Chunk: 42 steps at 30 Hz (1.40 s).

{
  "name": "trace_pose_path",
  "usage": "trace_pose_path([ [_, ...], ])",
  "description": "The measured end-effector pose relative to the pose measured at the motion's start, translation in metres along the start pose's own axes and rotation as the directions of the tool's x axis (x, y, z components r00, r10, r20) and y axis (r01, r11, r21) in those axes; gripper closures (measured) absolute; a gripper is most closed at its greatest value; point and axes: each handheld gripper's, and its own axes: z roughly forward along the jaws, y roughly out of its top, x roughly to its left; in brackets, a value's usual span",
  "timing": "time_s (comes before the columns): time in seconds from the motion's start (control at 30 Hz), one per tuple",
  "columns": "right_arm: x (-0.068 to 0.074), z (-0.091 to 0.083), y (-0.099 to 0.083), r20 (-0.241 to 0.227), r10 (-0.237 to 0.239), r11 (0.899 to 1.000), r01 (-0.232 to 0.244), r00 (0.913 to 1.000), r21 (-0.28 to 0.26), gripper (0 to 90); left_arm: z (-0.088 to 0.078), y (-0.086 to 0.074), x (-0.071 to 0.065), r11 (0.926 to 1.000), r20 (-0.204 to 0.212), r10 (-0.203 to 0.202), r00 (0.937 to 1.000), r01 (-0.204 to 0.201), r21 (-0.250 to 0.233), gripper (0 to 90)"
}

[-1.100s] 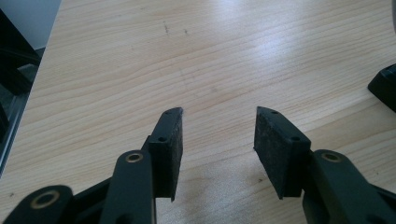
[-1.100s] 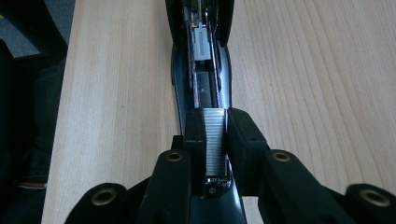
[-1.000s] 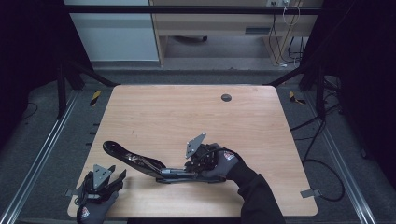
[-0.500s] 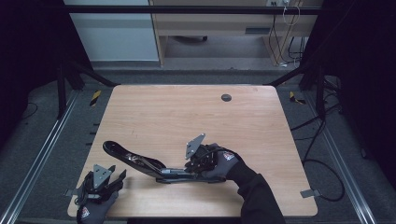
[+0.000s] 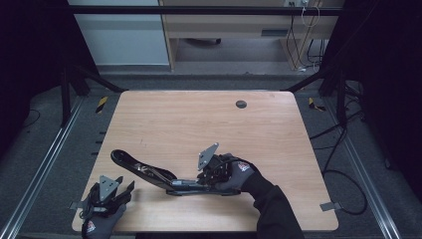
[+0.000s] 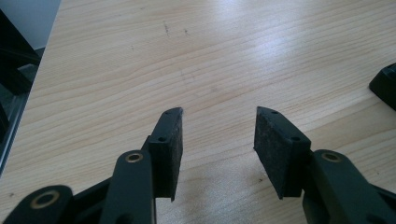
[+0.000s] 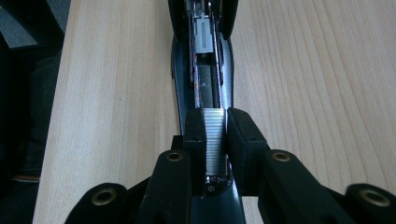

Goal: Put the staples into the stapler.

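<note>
A black stapler (image 5: 149,172) lies open near the table's front, its lid arm raised toward the left and its base (image 5: 191,187) flat on the wood. My right gripper (image 5: 208,174) sits over the base's right end. In the right gripper view it (image 7: 215,122) is shut on a silver ribbed strip of staples (image 7: 215,140), directly above the stapler's open channel (image 7: 204,70). My left gripper (image 5: 112,191) rests at the front left corner, apart from the stapler. Its pads (image 6: 170,140) stand open over bare wood, with the stapler's lid tip (image 6: 385,84) at the right edge.
The wooden table (image 5: 199,124) has a round cable hole (image 5: 241,104) at the back right. Metal frame rails run along both sides, with cables on the floor at the right. My left gripper is close to the table's front left edge.
</note>
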Motion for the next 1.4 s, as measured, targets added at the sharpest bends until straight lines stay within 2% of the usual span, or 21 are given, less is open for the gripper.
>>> trace_pose_path([
  [1.1, 0.0, -0.0014, -0.0037, -0.009, -0.018, 1.0, 0.018, 0.9998, -0.008, 78.4, 0.0, 0.0, -0.0001, 1.0, 0.0, 0.001, 1.0, -0.001, -0.001, 51.7],
  [1.4, 0.0, 0.0019, -0.0037, -0.009, -0.014, 1.0, 0.014, 0.9999, 0.008, 77.3, 0.0, 0.0, -0.0001, 1.0, 0.0, 0.001, 1.0, -0.001, -0.001, 51.7],
])
